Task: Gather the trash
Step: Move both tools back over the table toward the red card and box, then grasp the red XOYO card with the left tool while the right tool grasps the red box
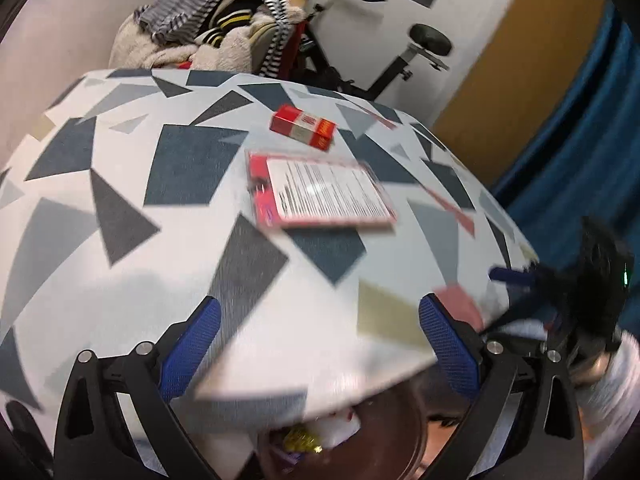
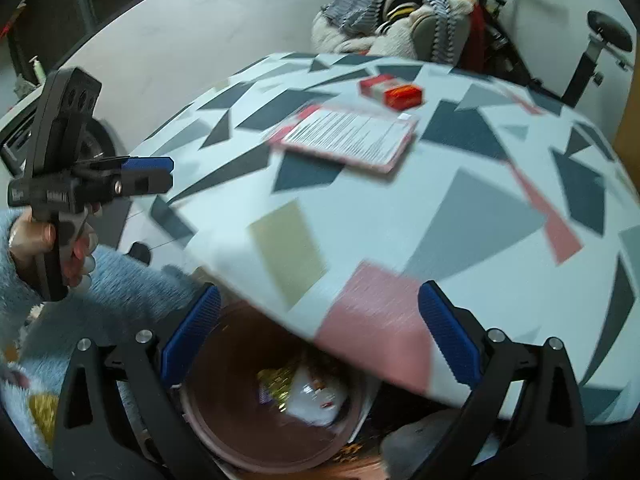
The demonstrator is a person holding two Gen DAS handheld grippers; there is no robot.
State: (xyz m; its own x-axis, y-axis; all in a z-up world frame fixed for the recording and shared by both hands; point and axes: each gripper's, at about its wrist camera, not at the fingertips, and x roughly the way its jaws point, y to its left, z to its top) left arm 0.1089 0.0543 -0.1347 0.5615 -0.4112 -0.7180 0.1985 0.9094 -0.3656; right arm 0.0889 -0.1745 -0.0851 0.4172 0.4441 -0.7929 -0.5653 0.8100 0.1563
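A small red box (image 1: 303, 127) and a flat red-edged package with a printed white label (image 1: 320, 190) lie on the table with the triangle-patterned cloth (image 1: 120, 200). Both also show in the right wrist view: box (image 2: 393, 92), package (image 2: 348, 138). A brown bin (image 2: 224, 412) stands below the table's near edge with wrappers (image 2: 304, 394) inside. My left gripper (image 1: 319, 350) is open and empty above the table's edge. My right gripper (image 2: 319, 346) is open and empty over the bin. The left gripper also shows from the side in the right wrist view (image 2: 160, 172).
A pile of clothes (image 1: 208, 36) sits behind the table. An exercise bike with a black saddle (image 1: 430, 40) stands at the back right. A blue curtain (image 1: 580, 160) hangs on the right. My light-blue fuzzy sleeve (image 2: 120, 288) is near the bin.
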